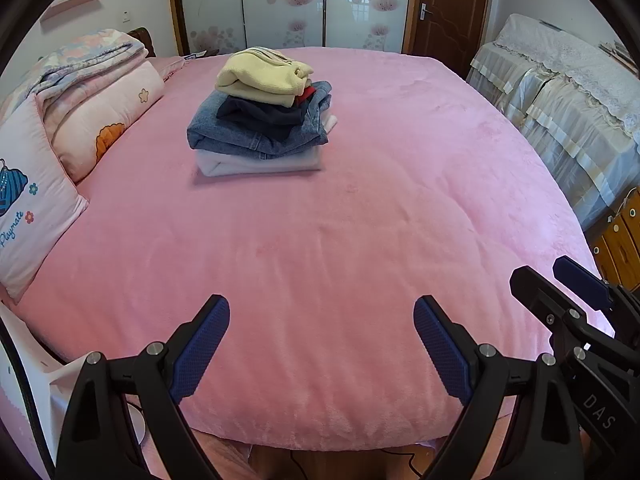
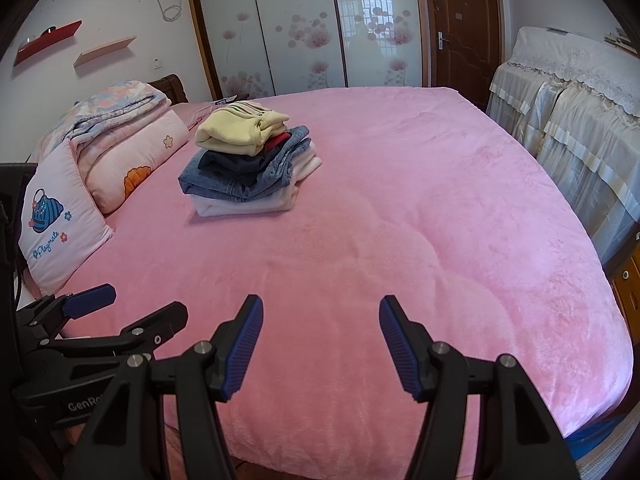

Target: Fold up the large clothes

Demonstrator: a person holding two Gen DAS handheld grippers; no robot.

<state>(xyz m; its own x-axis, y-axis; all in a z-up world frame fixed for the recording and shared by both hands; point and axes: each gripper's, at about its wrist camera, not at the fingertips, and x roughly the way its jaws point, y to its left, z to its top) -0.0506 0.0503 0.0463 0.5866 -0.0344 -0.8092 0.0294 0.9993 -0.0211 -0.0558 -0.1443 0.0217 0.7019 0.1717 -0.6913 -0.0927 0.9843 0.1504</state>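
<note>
The pile of folded clothes (image 1: 260,116) lies on the far half of the bed (image 1: 360,240), toward the pillows (image 1: 36,208) at the left side. On top I see a cream sweater (image 1: 260,76), under it a dark garment, then jeans (image 1: 240,132), and a white piece (image 1: 256,164) at the bottom. The long side of the pile runs about left to right across my view. From both claws it is ahead and somewhat to the left, well apart from them, so I judge the left claw (image 1: 322,344) is the nearer one. No unfolded garment is visible on the pink cover. The left claw has its fingers wide apart and holds nothing; it hangs over the near edge of the bed. The right claw (image 2: 322,344) is the same, spread and empty, just beside the left.
</note>
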